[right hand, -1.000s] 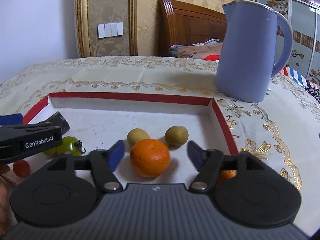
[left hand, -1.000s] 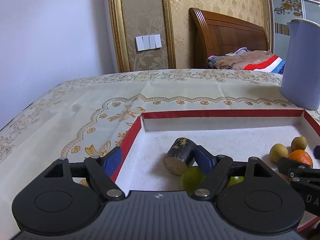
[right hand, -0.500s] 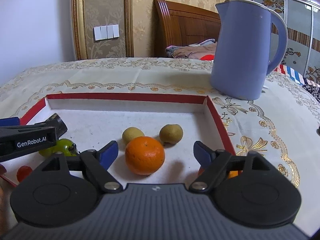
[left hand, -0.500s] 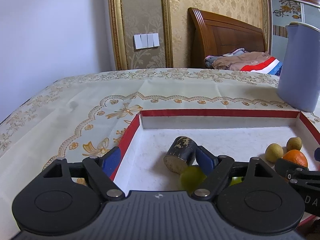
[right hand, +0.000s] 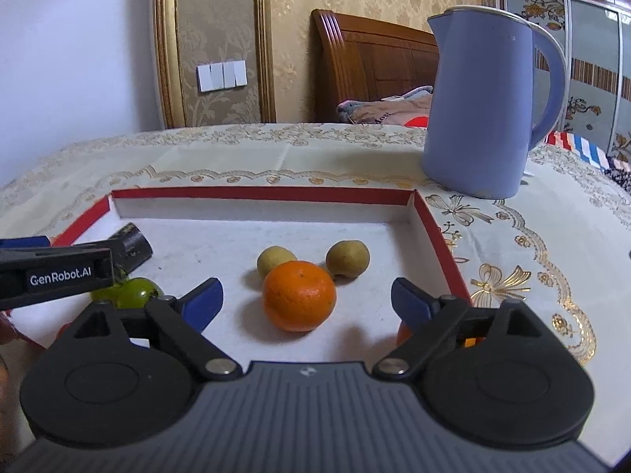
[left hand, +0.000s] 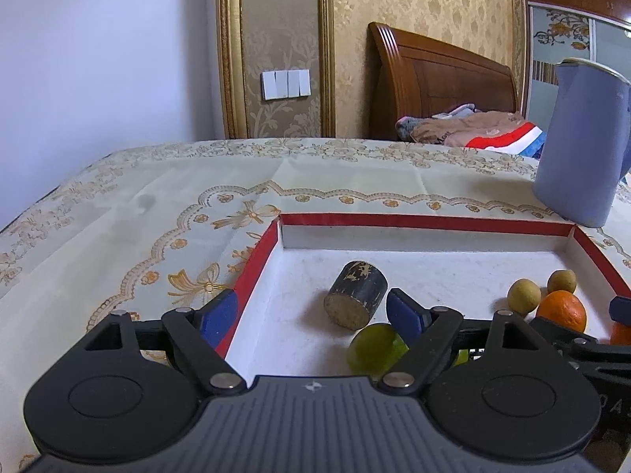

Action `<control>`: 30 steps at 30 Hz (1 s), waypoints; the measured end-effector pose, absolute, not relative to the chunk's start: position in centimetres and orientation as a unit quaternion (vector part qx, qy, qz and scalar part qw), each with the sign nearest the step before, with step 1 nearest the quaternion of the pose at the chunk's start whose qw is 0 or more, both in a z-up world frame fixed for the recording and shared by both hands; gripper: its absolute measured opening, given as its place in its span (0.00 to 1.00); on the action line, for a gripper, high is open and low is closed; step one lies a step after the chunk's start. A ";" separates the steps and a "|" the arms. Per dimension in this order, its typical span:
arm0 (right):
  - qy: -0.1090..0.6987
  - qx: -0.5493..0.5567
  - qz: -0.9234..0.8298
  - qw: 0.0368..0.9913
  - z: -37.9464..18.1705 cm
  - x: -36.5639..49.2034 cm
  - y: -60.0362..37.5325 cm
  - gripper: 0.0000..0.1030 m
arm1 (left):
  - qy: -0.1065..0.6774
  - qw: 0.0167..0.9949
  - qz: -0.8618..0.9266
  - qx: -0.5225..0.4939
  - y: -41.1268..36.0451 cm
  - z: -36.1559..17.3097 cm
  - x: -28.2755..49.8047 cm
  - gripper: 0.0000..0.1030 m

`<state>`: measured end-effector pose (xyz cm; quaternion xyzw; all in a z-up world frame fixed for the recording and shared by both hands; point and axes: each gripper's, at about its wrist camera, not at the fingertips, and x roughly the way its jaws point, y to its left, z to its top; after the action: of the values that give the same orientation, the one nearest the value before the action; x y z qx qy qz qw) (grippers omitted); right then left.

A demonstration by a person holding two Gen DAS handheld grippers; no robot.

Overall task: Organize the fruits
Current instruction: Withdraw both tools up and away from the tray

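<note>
A white tray with a red rim (right hand: pixel 264 194) holds the fruit. An orange (right hand: pixel 299 295) rests on the tray floor between the fingers of my right gripper (right hand: pixel 307 300), whose jaws are opening; the pads stand clear of it. Two small yellow-brown fruits (right hand: pixel 276 258) (right hand: pixel 349 258) lie just behind it. A second orange (right hand: pixel 404 333) peeks out under the right finger. My left gripper (left hand: pixel 311 315) is open, straddling the tray's left rim (left hand: pixel 256 272). A dark cylinder piece (left hand: pixel 357 293) and a green fruit (left hand: pixel 374 349) lie near its right finger.
A tall blue kettle (right hand: pixel 485 110) stands on the patterned tablecloth (right hand: pixel 512 244) behind the tray's far right corner. The left gripper's black finger (right hand: pixel 55 272) reaches in over green fruits (right hand: pixel 138 291). A small red fruit (right hand: pixel 63 329) sits at the tray's near left.
The right gripper's jaws have spread wider on both sides of the orange, which stays on the tray. The left gripper has hardly changed.
</note>
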<state>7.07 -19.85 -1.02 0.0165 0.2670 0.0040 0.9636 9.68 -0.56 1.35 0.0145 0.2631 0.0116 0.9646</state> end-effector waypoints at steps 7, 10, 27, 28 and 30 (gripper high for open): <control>0.260 0.019 0.006 0.965 -1.1 6.7 -19.8 0.90 | 0.255 0.967 0.004 0.025 -0.7 1.5 8.7 0.80; 0.260 0.021 0.006 0.965 -1.1 6.7 -19.8 0.90 | 0.258 0.966 0.002 0.019 -0.6 1.5 8.7 0.80; 0.192 0.037 0.009 0.981 0.0 2.7 -20.4 0.98 | 0.243 0.970 -0.025 0.001 0.9 1.8 5.0 0.80; 0.198 0.034 0.009 0.980 -0.1 2.8 -20.4 0.98 | 0.244 0.969 -0.025 0.001 0.9 1.8 4.9 0.80; 0.203 0.032 0.008 0.979 -0.2 2.9 -20.3 0.98 | 0.248 0.968 -0.026 0.001 1.0 1.7 4.9 0.80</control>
<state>2.90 -20.33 -0.24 0.0324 0.2030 0.0076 0.9786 4.92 0.98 1.70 0.0006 0.2477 -0.0263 0.9685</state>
